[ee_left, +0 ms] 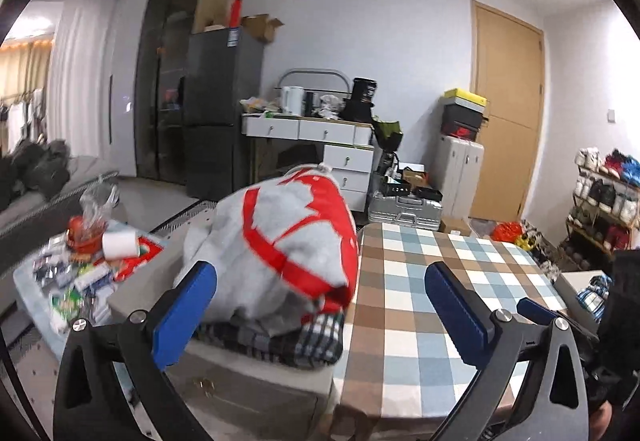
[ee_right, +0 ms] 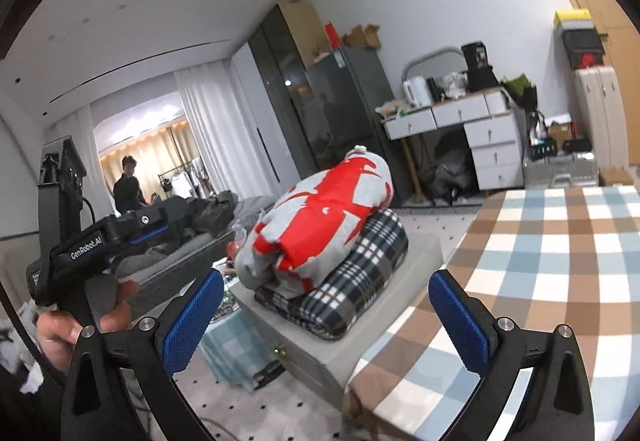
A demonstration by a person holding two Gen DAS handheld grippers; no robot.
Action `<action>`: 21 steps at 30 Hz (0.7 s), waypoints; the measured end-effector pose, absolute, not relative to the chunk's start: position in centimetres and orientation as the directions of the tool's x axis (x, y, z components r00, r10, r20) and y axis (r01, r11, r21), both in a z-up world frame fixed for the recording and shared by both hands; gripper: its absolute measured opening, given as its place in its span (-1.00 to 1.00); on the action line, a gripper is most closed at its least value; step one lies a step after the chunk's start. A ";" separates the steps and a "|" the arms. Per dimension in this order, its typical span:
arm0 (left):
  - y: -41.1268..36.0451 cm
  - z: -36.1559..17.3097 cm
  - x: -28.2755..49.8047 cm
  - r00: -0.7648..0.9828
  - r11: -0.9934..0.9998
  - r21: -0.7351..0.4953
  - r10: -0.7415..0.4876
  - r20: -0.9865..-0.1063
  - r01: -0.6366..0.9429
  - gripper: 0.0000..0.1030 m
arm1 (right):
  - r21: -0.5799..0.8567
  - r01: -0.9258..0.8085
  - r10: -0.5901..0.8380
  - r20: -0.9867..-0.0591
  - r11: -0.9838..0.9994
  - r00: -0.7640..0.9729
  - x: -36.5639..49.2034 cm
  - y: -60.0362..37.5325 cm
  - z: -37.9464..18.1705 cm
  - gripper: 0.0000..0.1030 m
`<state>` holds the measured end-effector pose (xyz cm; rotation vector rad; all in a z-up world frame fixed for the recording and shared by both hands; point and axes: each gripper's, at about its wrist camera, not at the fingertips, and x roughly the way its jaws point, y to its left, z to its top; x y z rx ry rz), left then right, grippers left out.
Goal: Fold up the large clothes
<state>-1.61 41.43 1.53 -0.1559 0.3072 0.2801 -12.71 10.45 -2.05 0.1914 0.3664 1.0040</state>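
A folded grey sweatshirt with red print (ee_left: 288,241) (ee_right: 320,217) lies on top of a folded black-and-white plaid garment (ee_left: 276,341) (ee_right: 352,289). Both rest on a grey box (ee_left: 248,381) (ee_right: 404,273) just left of the checked table (ee_left: 440,281) (ee_right: 540,281). My left gripper (ee_left: 320,305) is open, its blue pads (ee_left: 182,315) wide apart and nothing between them; the stack lies just beyond its left finger. My right gripper (ee_right: 326,315) is also open and empty, hovering in front of the stack. In the right wrist view a hand (ee_right: 80,321) holds the left gripper's body at the far left.
A clear bin of clutter (ee_left: 68,281) stands left of the box. Behind are a dark fridge (ee_left: 220,113), a white desk with drawers (ee_left: 312,137), suitcases (ee_left: 460,169), a wooden door (ee_left: 508,113) and a shoe rack (ee_left: 604,201). A person (ee_right: 128,189) sits far back.
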 end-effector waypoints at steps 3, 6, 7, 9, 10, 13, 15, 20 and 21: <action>42.1 0.9 -2.1 0.902 0.935 -0.151 0.253 -0.349 -0.320 0.97 | 0.292 -0.786 0.838 -0.203 0.545 0.506 -14.6 10.2 -2.2 1.00; 41.8 0.6 -2.5 0.895 0.927 -0.168 0.256 -0.367 -0.334 0.97 | 0.261 -0.786 0.828 -0.183 0.561 0.530 -16.3 10.0 -2.3 1.00; 41.5 0.4 -2.7 0.890 0.925 -0.164 0.264 -0.371 -0.343 0.97 | 0.249 -0.786 0.824 -0.185 0.566 0.535 -16.6 10.0 -2.4 1.00; 41.2 0.1 -2.8 0.888 0.927 -0.158 0.262 -0.378 -0.341 0.97 | 0.225 -0.775 0.807 -0.196 0.590 0.557 -17.2 10.3 -2.6 1.00; 41.0 0.0 -2.9 0.886 0.926 -0.155 0.266 -0.380 -0.344 0.97 | 0.220 -0.772 0.802 -0.198 0.597 0.564 -17.5 10.3 -2.7 1.00; 40.0 -0.4 -3.4 0.876 0.921 -0.125 0.301 -0.377 -0.370 0.97 | 0.201 -0.768 0.794 -0.183 0.608 0.580 -18.6 10.3 -2.6 1.00; 39.7 -0.2 -3.9 0.869 0.913 -0.108 0.332 -0.366 -0.394 0.97 | 0.175 -0.768 0.787 -0.165 0.616 0.594 -19.7 10.5 -2.1 1.00; 39.6 0.1 -5.7 0.877 0.903 -0.125 0.353 -0.327 -0.410 0.97 | 0.109 -0.773 0.780 -0.141 0.625 0.610 -22.2 11.4 -1.0 1.00; 39.4 0.3 -6.0 0.880 0.906 -0.117 0.355 -0.316 -0.408 0.97 | 0.102 -0.774 0.779 -0.141 0.625 0.611 -22.5 11.5 -1.0 1.00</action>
